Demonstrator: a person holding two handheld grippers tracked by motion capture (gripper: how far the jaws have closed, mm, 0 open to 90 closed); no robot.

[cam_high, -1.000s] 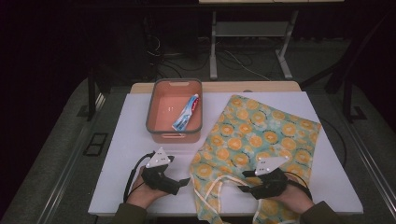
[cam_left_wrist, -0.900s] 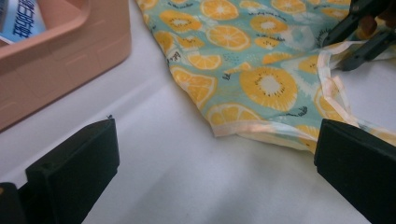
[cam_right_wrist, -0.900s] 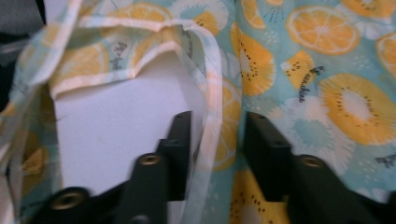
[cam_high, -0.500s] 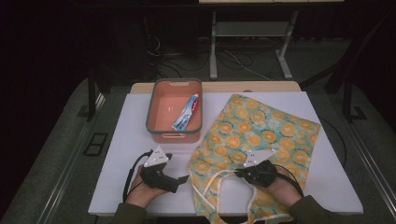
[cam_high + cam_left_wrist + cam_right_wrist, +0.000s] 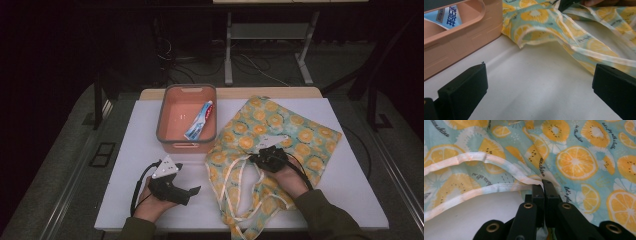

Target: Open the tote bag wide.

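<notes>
At the left of the white table (image 5: 125, 150), the left gripper (image 5: 192, 190) is held low in the person's left hand (image 5: 150, 205), and a black cable loops back from it. In the left gripper view its jaws are seen spread wide apart above bare tabletop, with nothing between them. Just beyond it, a salmon-pink plastic bin (image 5: 186, 120) is seen standing on the table, and a toothpaste tube (image 5: 200, 121) is seen lying inside it, slanted across the floor of the bin. In the left gripper view the bin's wall (image 5: 461, 37) is seen at the upper left, with the tube's printed end (image 5: 447, 17) visible over the rim. Immediately right of the bin, a tote bag printed with orange slices (image 5: 280, 135) is spread flat, its near corner touching the bin's side and its pale straps (image 5: 245, 175) trailing toward the table's near edge. The right gripper (image 5: 266, 159) is held on the bag by the right hand (image 5: 290, 175). In the right gripper view its jaws are pressed together, with the pale hem of the bag's opening (image 5: 499, 170) pinched between them.
</notes>
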